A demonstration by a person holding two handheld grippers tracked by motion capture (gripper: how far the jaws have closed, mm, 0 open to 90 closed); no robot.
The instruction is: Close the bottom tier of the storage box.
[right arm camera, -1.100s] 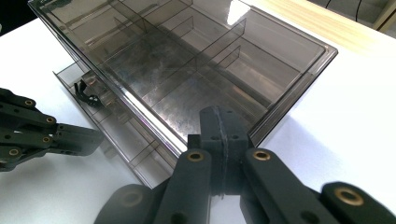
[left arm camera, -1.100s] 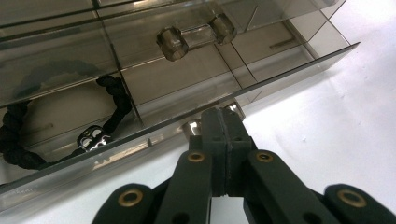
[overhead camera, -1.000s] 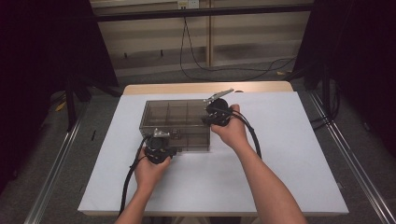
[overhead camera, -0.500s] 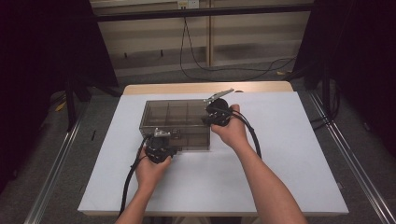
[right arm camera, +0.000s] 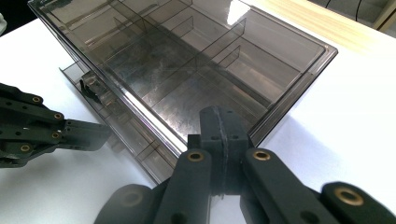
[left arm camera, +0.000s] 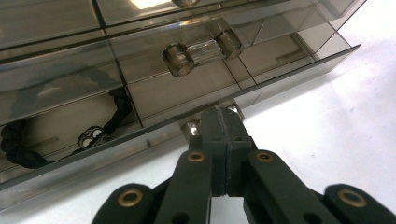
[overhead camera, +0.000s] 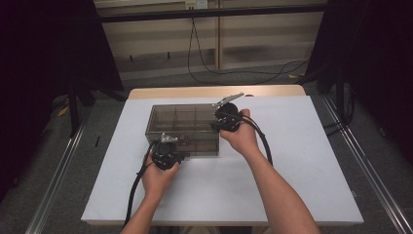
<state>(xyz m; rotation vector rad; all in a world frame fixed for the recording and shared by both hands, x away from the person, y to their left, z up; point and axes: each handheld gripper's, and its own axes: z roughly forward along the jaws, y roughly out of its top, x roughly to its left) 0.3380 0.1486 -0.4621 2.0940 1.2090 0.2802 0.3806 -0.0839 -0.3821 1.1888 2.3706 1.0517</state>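
From high up, the smoky box (overhead camera: 184,129) sits on the white counter (overhead camera: 302,161), with the left gripper (overhead camera: 168,146) at its front and the right gripper (overhead camera: 220,122) on its right top corner. The left gripper view shows its jaws shut on the bottom drawer (left arm camera: 140,140) knob (left arm camera: 212,120), the drawer a little way out, and a black cord (left arm camera: 28,144) inside. The right gripper view shows its jaws together, pressing on the box top; I think most of the pull is left.

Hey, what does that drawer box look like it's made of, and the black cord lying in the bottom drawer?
Drawer box: likely smoke-tinted clear plastic, glossy; dividers show through and it reflects light. Black cord: looks like braided fabric, matte, with a ropey texture.
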